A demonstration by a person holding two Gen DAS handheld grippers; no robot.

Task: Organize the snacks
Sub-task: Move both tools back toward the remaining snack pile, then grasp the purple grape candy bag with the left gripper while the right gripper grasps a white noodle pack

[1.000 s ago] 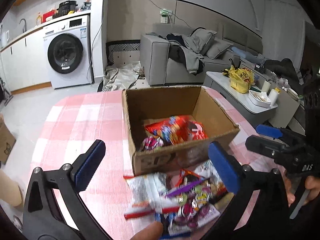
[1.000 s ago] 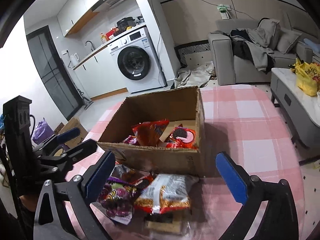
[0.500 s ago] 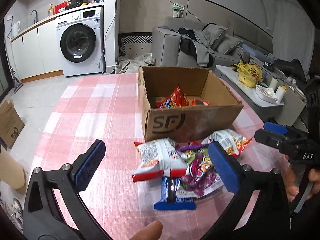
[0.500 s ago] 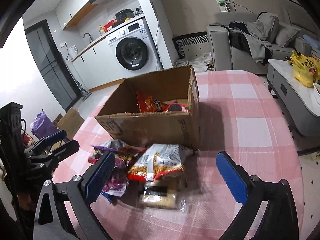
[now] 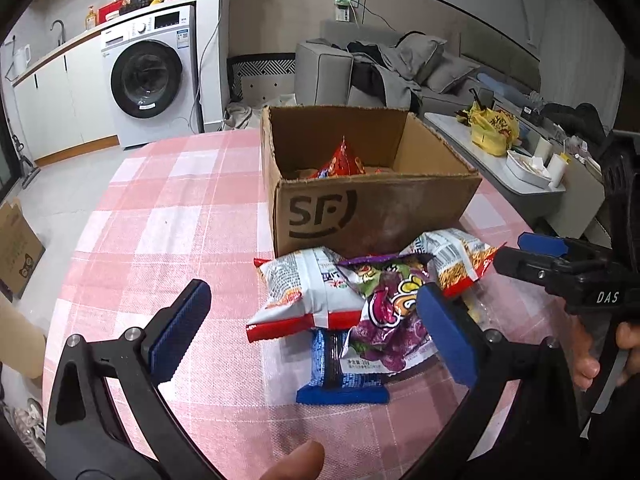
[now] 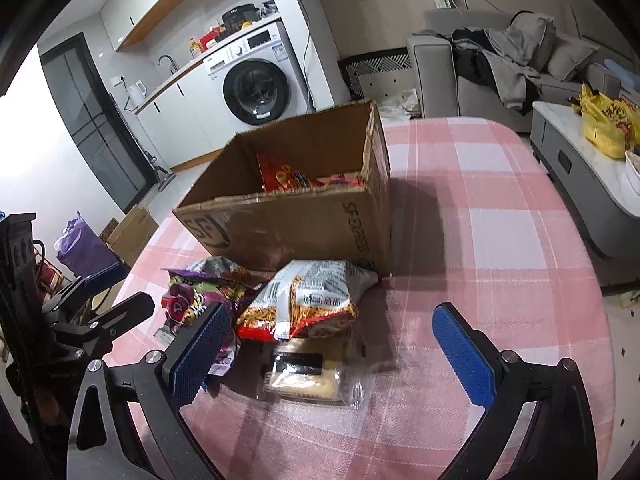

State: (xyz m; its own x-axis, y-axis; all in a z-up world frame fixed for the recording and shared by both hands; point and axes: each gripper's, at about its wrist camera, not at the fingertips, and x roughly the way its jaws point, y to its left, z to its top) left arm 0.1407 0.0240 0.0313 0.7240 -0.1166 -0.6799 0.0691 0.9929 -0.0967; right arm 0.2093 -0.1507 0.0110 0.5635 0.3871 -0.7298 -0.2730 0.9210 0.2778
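Both grippers hover over the snack pile w/ jaws spread wide, nothing between the ribbed blue pads. The left gripper (image 5: 312, 320) hangs just above the near side of the pile; the right gripper (image 6: 332, 348) sits over its right end.

The box (image 5: 372, 216) — brown corrugated cardboard, open top, "SF" logo on the front, scuffed wall — stands on the tabletop (image 5: 168, 216), which wears a pink-and-white checked cloth w/ a woven texture. Inside the box, a glossy red bag (image 5: 340, 160) pokes up on edge; more red packets lie beside it, partly hidden.

In front of the box, touching its front wall, lies the pile of crinkly foil bags:
- white bag (image 5: 304, 292) w/ red seam ends, puffy, at left
- purple bag (image 5: 392, 316) overlapping its right edge, shiny and wrinkled
- noodle bag (image 6: 308, 296), white and orange, stick-snack print, at the right end near the box corner
- blue pack (image 5: 340, 372), flat and rectangular, tucked under the white and purple bags
- clear pack (image 6: 308, 376) of pale biscuits w/ a black label, flat, under the noodle bag's near end
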